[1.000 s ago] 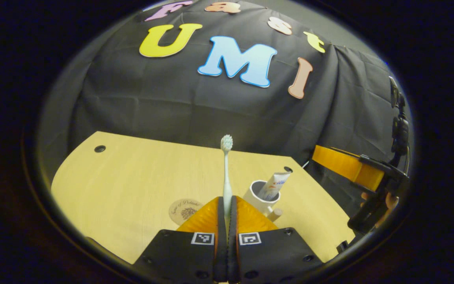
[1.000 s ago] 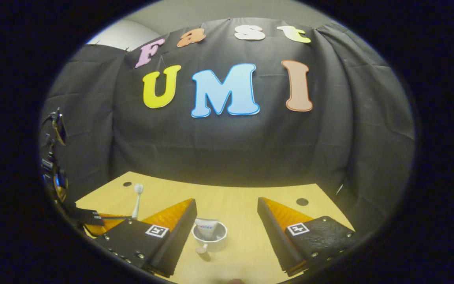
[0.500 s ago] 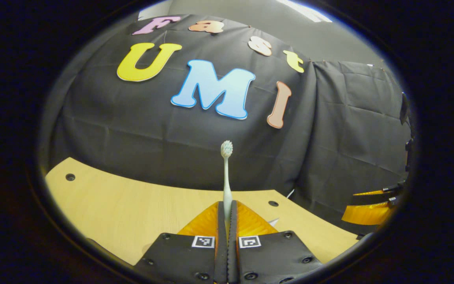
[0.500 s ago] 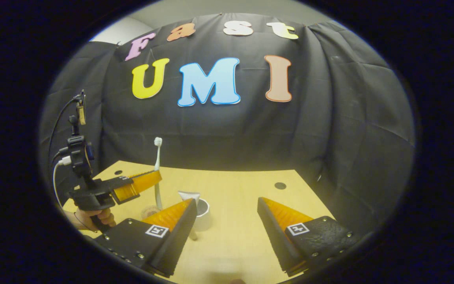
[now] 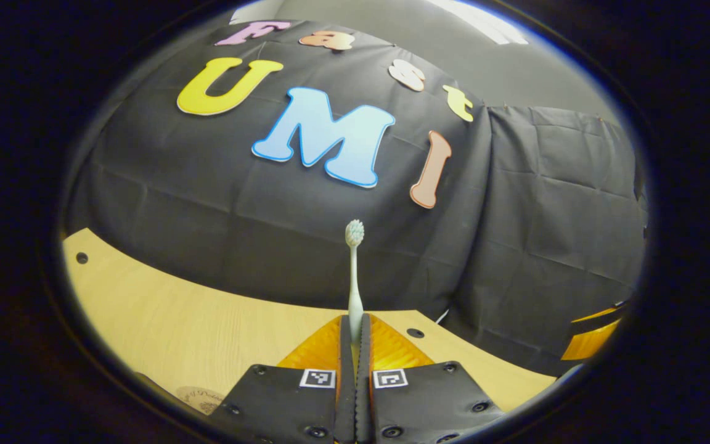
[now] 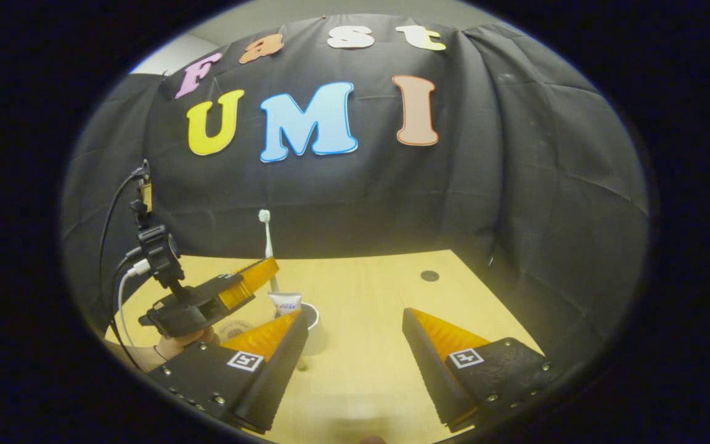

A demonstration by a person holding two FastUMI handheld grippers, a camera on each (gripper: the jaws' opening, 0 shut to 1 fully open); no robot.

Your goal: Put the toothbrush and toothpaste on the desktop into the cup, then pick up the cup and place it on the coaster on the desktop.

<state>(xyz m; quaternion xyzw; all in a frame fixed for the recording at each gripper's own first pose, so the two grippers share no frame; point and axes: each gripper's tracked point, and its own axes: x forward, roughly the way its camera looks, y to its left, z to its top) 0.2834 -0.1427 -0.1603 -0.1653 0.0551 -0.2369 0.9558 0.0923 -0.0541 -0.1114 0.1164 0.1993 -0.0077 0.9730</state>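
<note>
The left hand-held gripper (image 6: pixel 265 271) has carried the pinched, upright toothbrush (image 5: pixel 354 277) over the cup (image 6: pixel 310 320); the right hand-held gripper (image 6: pixel 355 345), spread, sits just beside.

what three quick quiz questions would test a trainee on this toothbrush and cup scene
1. True or false: the left tool is shut on the toothbrush.
2. Multiple choice: where is the toothpaste? A) flat on the desk B) standing in the cup C) in the right tool
3. Fill in: the toothbrush is held with its bristles pointing ____.

Key: 1 true; 2 B; 3 up.
</note>
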